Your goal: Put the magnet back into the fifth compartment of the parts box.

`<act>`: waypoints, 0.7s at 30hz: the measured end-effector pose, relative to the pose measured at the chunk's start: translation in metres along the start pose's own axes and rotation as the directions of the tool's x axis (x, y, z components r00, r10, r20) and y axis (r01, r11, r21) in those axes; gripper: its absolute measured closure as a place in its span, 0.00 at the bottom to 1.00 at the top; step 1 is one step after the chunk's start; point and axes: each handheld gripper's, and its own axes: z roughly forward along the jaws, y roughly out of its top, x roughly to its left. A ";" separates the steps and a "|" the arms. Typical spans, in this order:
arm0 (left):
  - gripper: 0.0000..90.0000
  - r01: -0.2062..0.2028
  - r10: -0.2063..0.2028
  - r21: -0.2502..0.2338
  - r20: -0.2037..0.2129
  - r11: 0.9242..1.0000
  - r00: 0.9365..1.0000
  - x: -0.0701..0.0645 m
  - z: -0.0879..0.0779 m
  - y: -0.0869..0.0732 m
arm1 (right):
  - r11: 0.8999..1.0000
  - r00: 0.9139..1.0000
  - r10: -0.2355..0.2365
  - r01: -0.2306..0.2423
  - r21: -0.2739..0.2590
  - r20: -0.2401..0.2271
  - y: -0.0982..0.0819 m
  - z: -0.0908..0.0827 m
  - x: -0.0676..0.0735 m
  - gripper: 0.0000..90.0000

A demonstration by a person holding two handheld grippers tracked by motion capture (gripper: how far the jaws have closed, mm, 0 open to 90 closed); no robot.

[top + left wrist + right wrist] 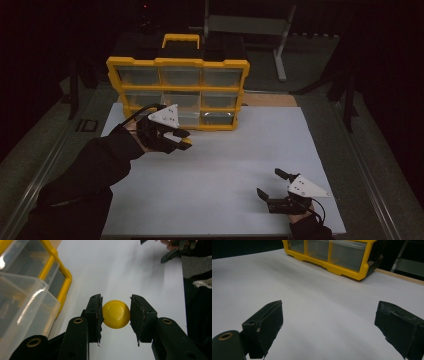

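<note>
The left gripper (pixel 116 315) is pinching a yellow ball (pixel 116 314), seen plainly between its own jaws, beside the yellow organizer (pixel 178 92). The right gripper (pixel 272 184) is resting spread wide over the white table (pixel 225 170).

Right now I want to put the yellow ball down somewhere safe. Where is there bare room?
The white sheet is bare between the left gripper and the right gripper, and right of the yellow drawer cabinet. It is tight beside the left gripper, where a clear drawer sticks out.

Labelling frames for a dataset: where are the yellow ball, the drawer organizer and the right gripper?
yellow ball (pixel 116 314), left gripper view, its front face.
drawer organizer (pixel 177 62), high view, top frame bar.
right gripper (pixel 270 184), high view, between its fingertips.
</note>
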 end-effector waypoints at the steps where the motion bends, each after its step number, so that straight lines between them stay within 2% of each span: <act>1: 0.70 0.002 -0.002 -0.003 -0.002 1.000 1.000 0.000 -0.001 0.001 | 1.000 1.000 0.001 -0.001 -0.001 0.000 0.000 0.000 0.000 0.09; 2: 0.70 -0.007 0.007 0.002 -0.006 1.000 1.000 0.002 -0.003 0.003 | 1.000 1.000 0.001 -0.001 0.000 -0.001 0.000 0.000 0.000 0.09; 11: 0.70 0.000 -0.001 -0.021 -0.033 1.000 0.999 0.013 -0.013 0.016 | 1.000 1.000 -0.002 0.002 0.000 0.000 0.000 0.000 0.000 0.09; 21: 0.70 0.056 -0.059 -0.052 -0.065 0.997 0.996 0.037 -0.020 0.021 | 1.000 1.000 0.002 -0.002 -0.002 0.000 0.000 0.000 0.000 0.09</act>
